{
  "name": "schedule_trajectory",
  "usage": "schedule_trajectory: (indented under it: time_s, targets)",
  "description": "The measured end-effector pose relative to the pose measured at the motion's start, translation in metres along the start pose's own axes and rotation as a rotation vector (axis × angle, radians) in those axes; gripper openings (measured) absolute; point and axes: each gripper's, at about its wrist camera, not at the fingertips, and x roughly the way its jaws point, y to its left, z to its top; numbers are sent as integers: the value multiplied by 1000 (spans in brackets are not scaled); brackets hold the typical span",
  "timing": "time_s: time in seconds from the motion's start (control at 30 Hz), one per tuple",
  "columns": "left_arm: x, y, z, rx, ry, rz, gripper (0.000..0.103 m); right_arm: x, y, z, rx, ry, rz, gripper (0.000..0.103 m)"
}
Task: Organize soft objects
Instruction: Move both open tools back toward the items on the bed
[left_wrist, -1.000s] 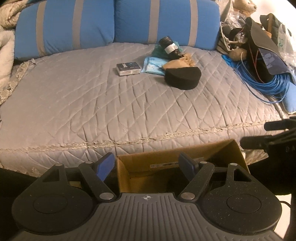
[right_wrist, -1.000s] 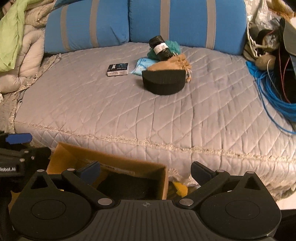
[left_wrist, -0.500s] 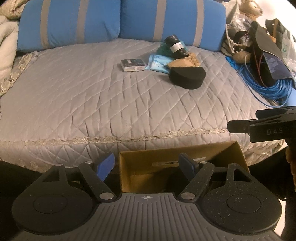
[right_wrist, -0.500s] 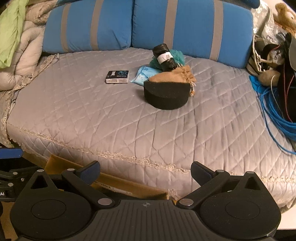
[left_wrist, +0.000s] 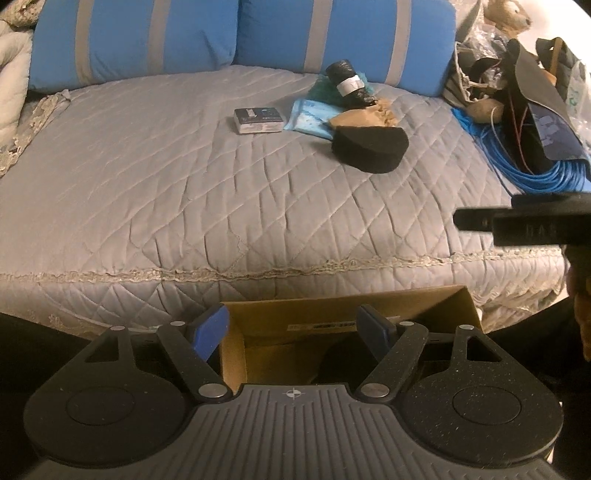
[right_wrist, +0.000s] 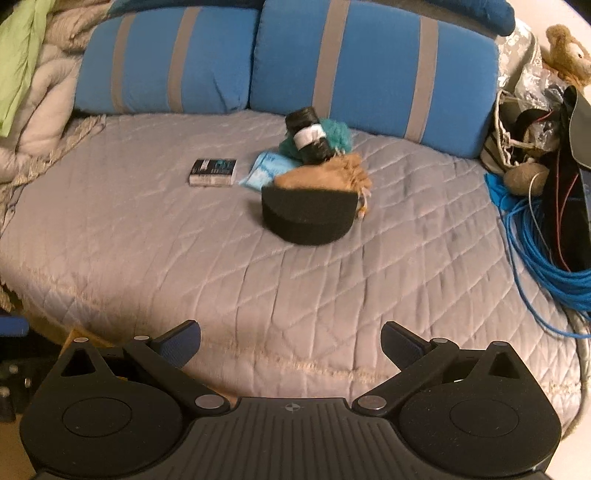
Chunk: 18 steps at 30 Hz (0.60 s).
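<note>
Soft things (right_wrist: 314, 177) lie heaped far on the bed (right_wrist: 184, 258), box (left_wrist: 347, 317) near, so both tools, left (left_wrist: 293, 328) and right (right_wrist: 290, 343), gape wide and empty

A grey quilted bed (right_wrist: 147, 258) carries a black foam piece (right_wrist: 306, 214), small box (right_wrist: 213, 172), blue cable (right_wrist: 535, 258).

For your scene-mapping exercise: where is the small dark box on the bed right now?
In both wrist views the small dark box lies flat on the grey quilt, just left of the light blue packet, in front of the blue pillows.
</note>
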Motion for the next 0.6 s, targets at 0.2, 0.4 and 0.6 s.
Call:
schedule_trajectory:
  time_s: [0.2,0.4,0.6]
  targets:
    - [1,1,3,-8,11,1,76,14,0,13,-49,1,-8,103]
    - [2,-1,12,12,11,-16,76,28,-2,24,-76,-1,-8,103]
    - [9,4,39,20,-36,12,76,43,-8,34,-71,3,-9,103]
